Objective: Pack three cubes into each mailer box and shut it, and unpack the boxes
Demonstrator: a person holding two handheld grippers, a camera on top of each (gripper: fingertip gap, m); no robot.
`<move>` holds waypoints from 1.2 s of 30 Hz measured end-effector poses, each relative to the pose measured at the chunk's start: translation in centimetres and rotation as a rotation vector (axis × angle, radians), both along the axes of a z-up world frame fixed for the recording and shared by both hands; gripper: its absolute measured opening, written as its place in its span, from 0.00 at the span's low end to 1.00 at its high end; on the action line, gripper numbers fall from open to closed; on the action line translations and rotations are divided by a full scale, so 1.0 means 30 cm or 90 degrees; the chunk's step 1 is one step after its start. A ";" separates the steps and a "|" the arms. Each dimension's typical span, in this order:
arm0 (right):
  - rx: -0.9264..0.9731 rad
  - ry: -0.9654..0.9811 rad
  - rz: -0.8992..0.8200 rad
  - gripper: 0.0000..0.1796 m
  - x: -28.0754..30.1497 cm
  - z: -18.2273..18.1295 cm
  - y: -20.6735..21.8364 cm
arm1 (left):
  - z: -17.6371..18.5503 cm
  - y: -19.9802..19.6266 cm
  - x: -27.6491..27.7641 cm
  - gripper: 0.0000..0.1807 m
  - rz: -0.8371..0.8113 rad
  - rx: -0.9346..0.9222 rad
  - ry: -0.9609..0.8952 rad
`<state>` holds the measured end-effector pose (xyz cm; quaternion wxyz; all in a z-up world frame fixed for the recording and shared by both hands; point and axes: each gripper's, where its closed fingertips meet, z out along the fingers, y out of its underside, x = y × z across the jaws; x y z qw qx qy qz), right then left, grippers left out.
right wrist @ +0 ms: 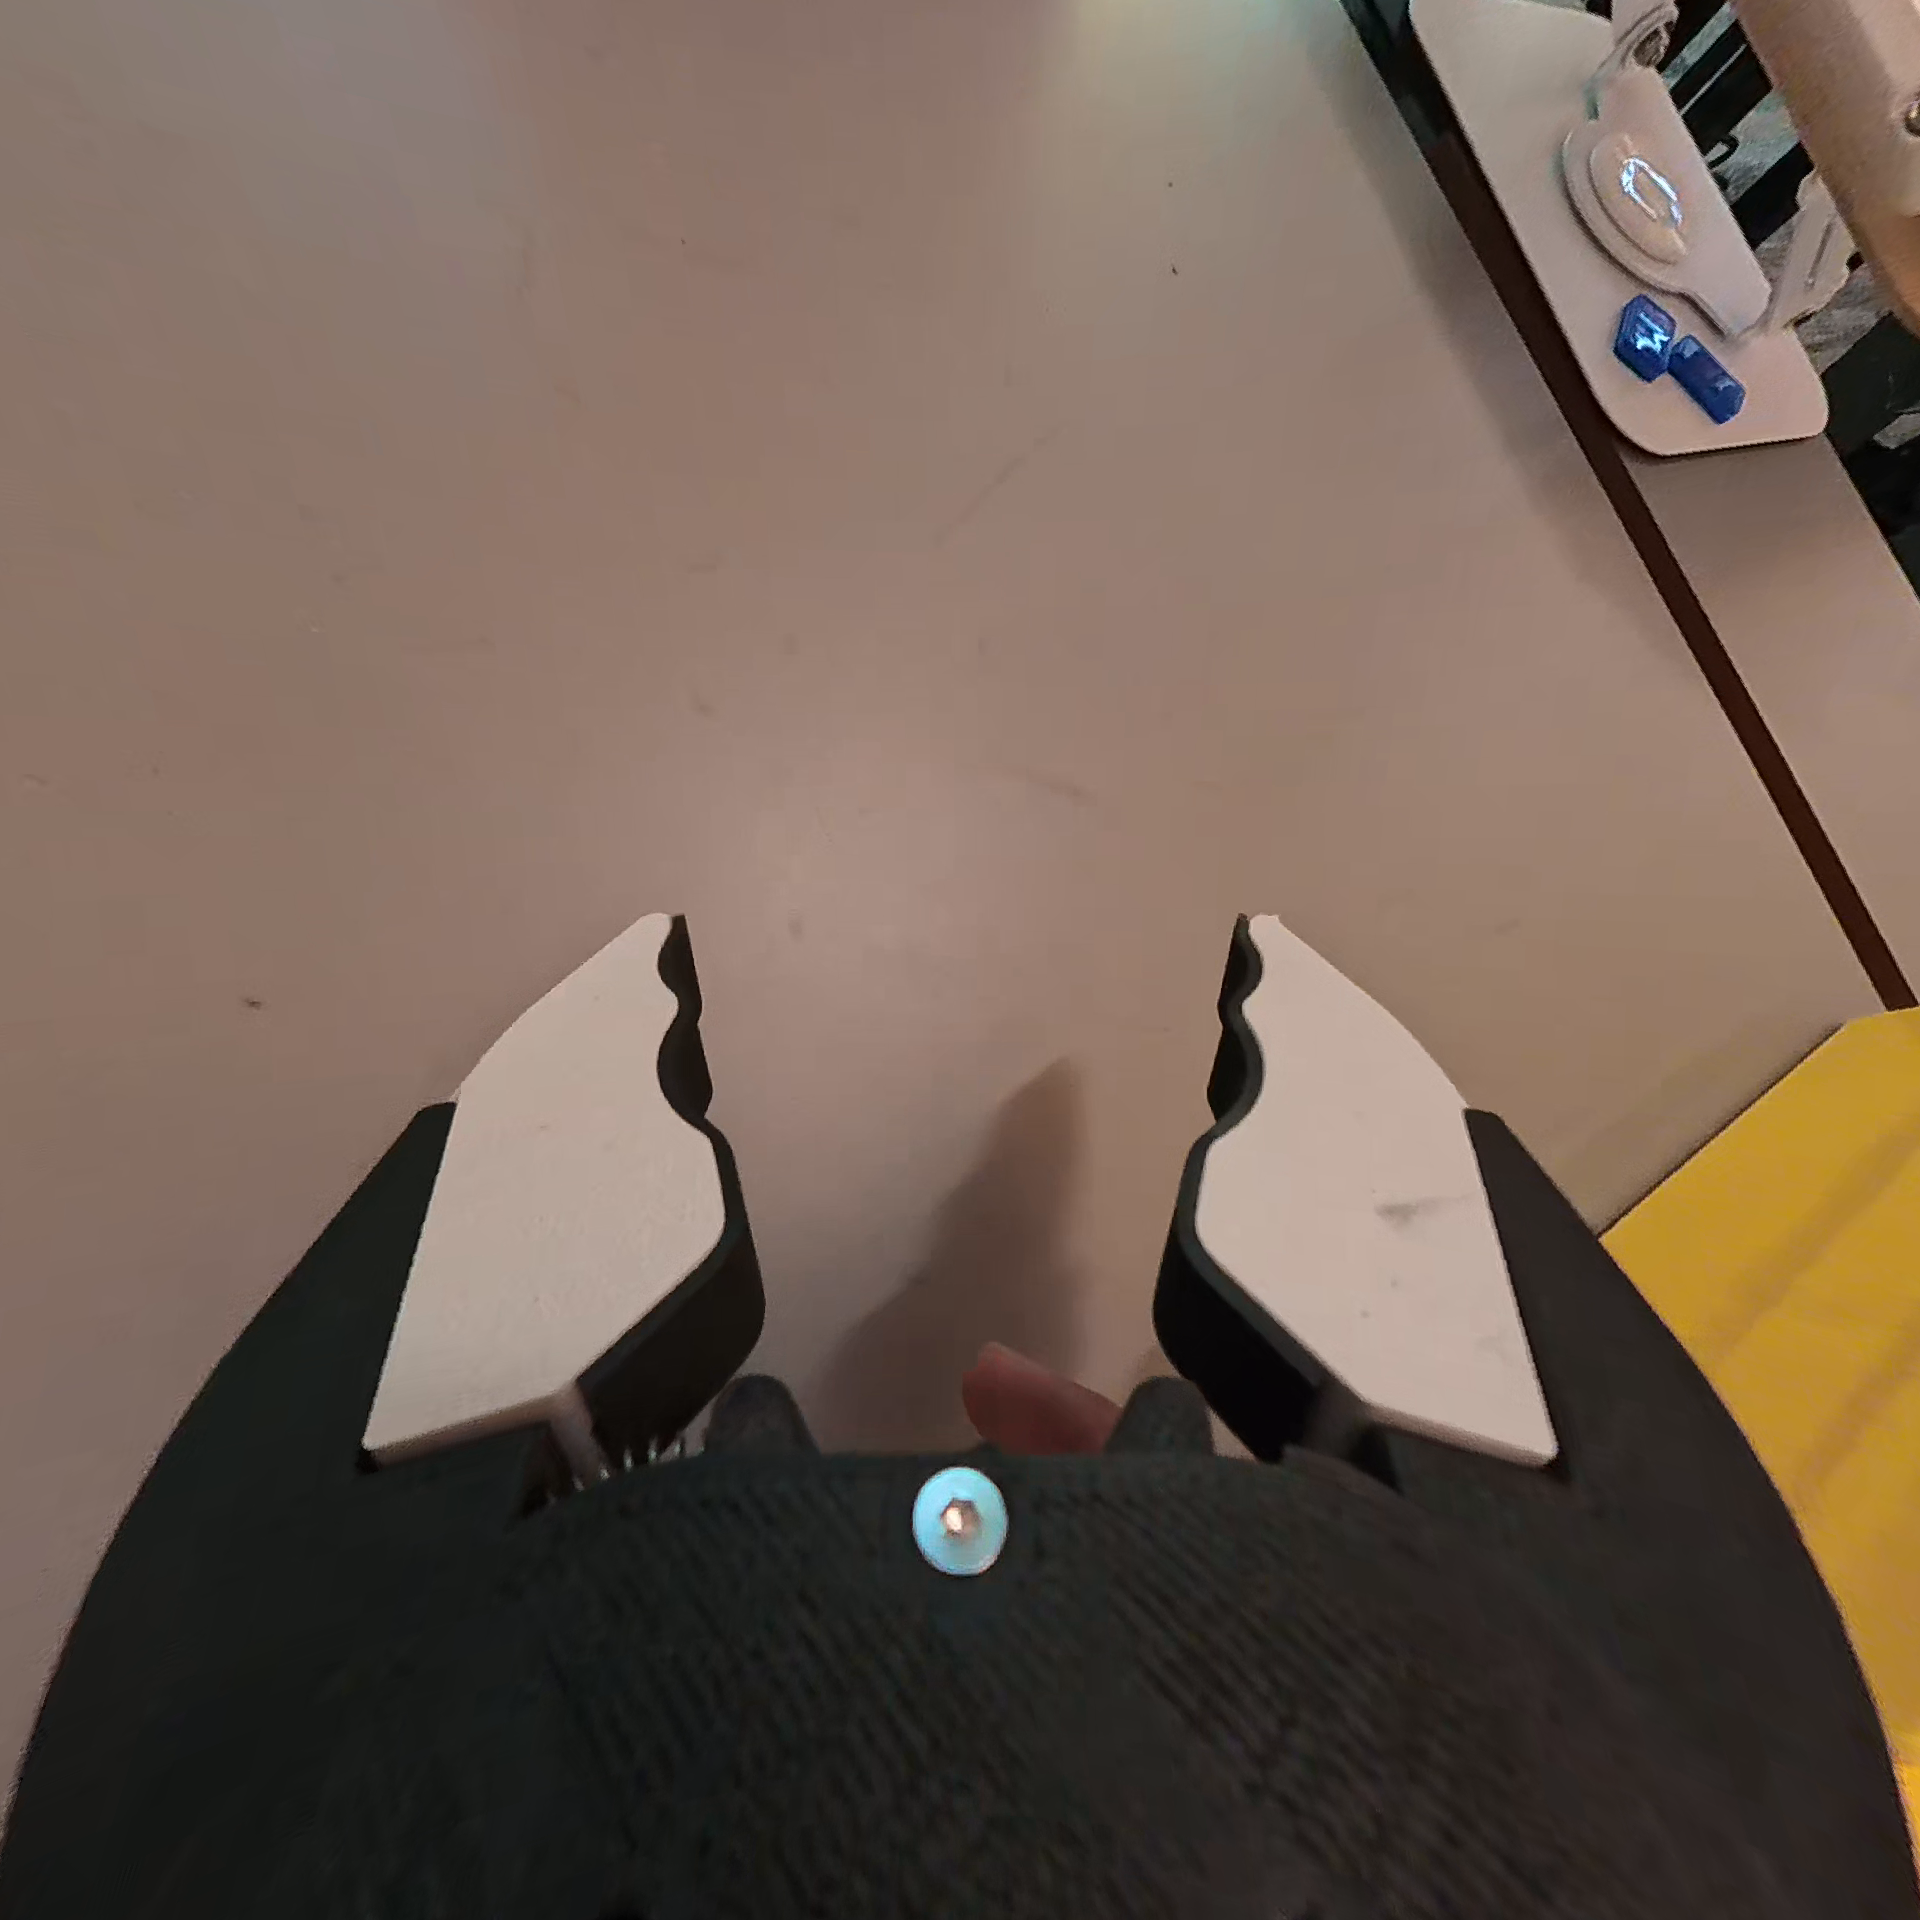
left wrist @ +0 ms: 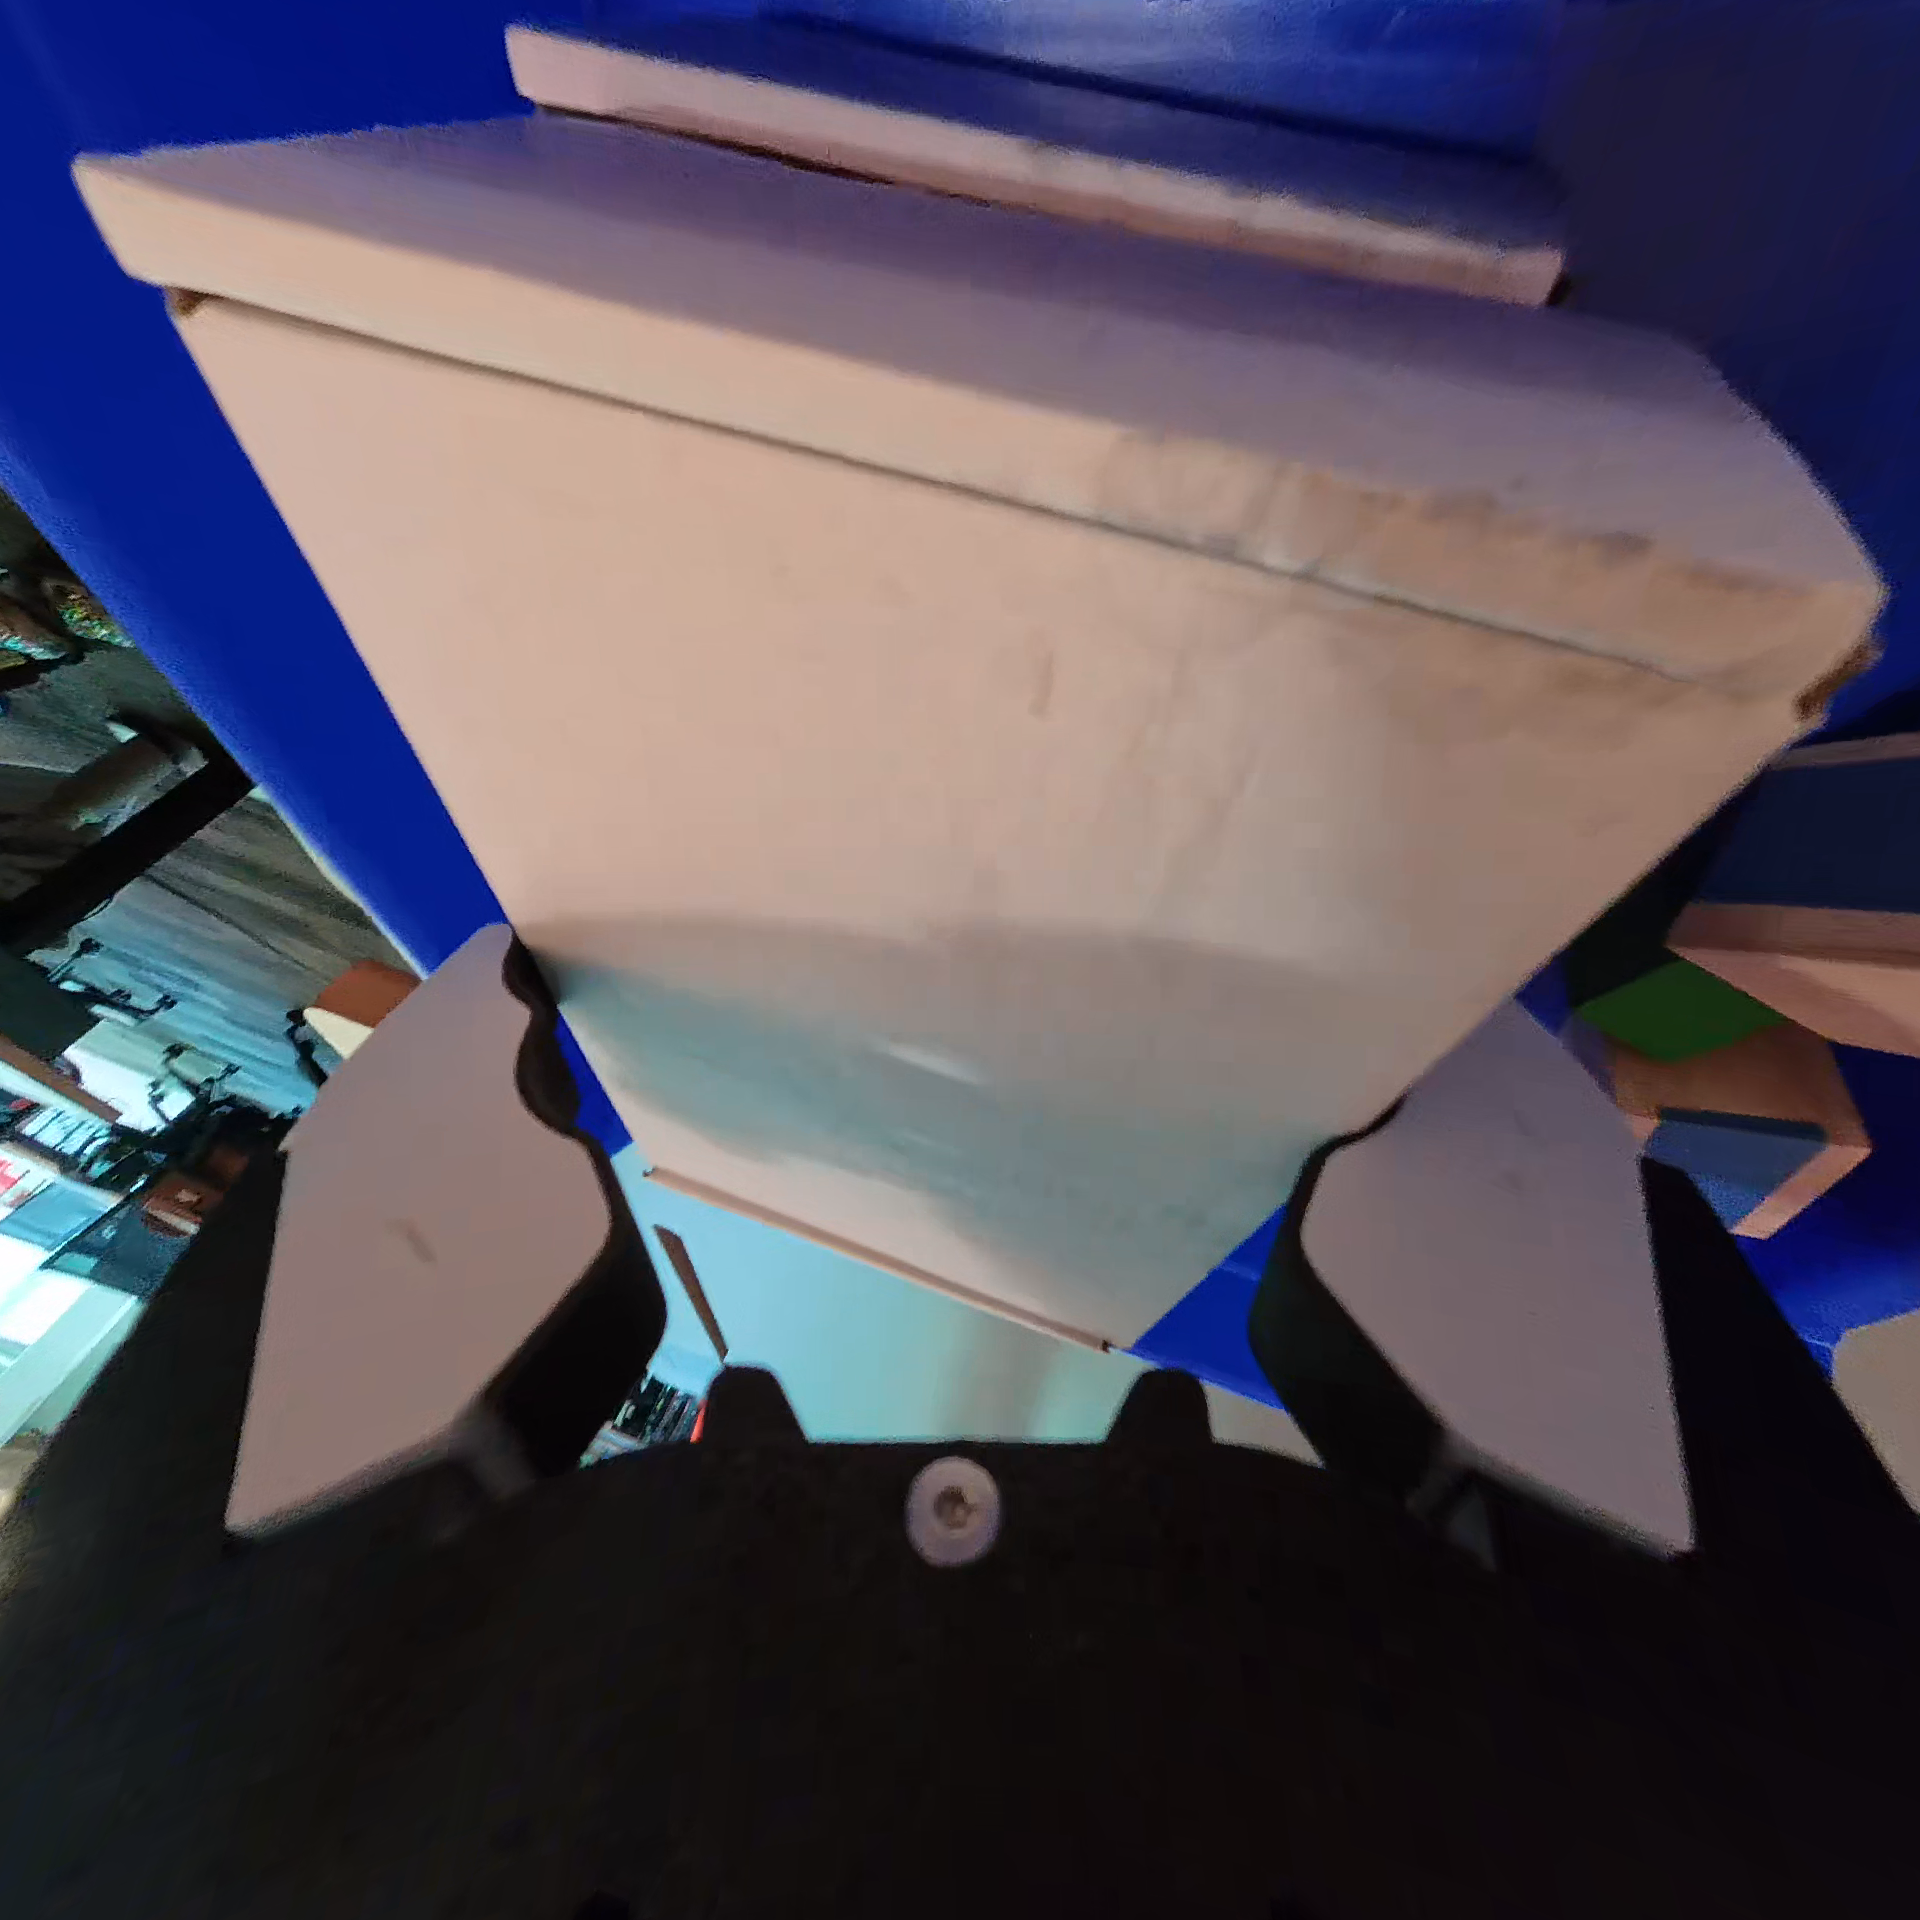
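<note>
While your left tool (left wrist: pixel 935 1049) is clamping the shut mailer box (left wrist: pixel 935 644) by its stiff, light, smooth cardboard sides, your right tool (right wrist: pixel 961 997) is hanging open, empty.

Beige table (right wrist: pixel 727 520) — yellow sheet (right wrist: pixel 1787 1247), white board (right wrist: pixel 1714 416)

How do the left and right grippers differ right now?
The left gripper is clamped on a closed mailer box; the right gripper holds nothing. The left faces a blue surface; the right faces a bare beige table. The left view is blurred, the right sharp. Both have white-faced black fingers.
</note>
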<state>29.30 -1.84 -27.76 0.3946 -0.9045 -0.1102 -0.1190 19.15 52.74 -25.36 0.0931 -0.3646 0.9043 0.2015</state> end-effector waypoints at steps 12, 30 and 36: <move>0.031 -0.024 -0.012 0.51 0.004 0.060 -0.011 | 0.308 -0.132 0.067 0.26 0.018 -0.007 -0.197; 0.046 -0.037 0.003 0.51 -0.014 0.103 -0.042 | 0.227 -0.172 0.066 0.56 0.040 -0.086 -0.245; 0.013 -0.004 0.007 0.52 -0.011 0.032 -0.042 | 0.193 -0.088 0.132 0.58 0.057 -0.127 -0.263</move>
